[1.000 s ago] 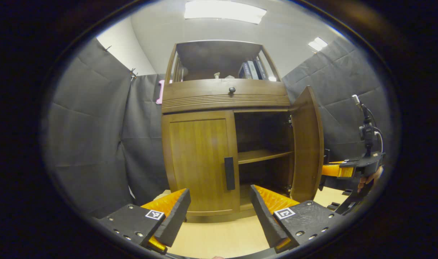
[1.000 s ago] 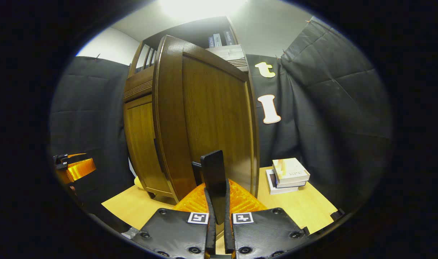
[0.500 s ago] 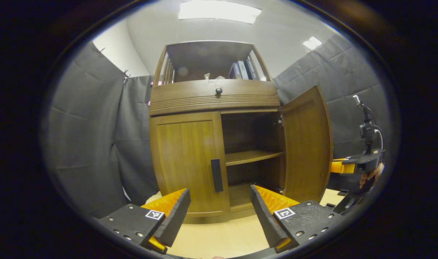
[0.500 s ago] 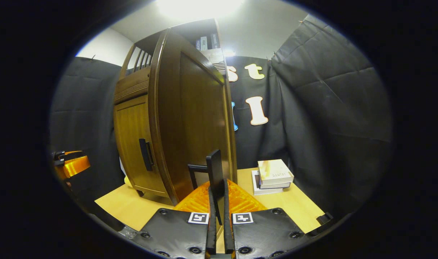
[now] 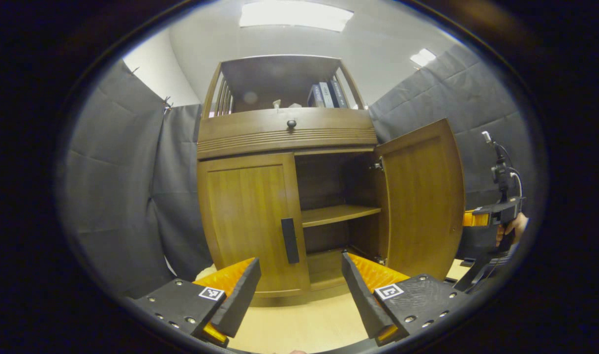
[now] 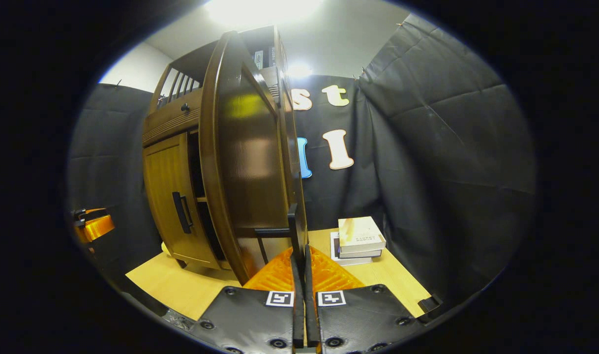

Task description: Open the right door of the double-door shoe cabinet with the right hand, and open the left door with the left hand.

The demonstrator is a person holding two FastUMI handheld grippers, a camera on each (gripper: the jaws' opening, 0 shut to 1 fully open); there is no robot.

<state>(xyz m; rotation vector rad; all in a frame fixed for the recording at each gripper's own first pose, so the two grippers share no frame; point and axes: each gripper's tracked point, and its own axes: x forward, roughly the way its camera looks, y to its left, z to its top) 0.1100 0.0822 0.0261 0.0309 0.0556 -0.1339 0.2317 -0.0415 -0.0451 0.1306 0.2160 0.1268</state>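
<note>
Right door [image 5: 420,199] hides right claw [image 6: 299,255] tips; lower cabinet interior dark.

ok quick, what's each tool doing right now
Left tool: open, holding nothing, facing the closed left door.
Right tool: shut on the right door handle, right door swung open.

One shoe cabinet [image 5: 284,142], two doors: left door [image 5: 245,221], right door [image 5: 420,196]. Two handles, one drawer knob [image 5: 291,124], one inner shelf [image 5: 339,214], two grippers.
</note>
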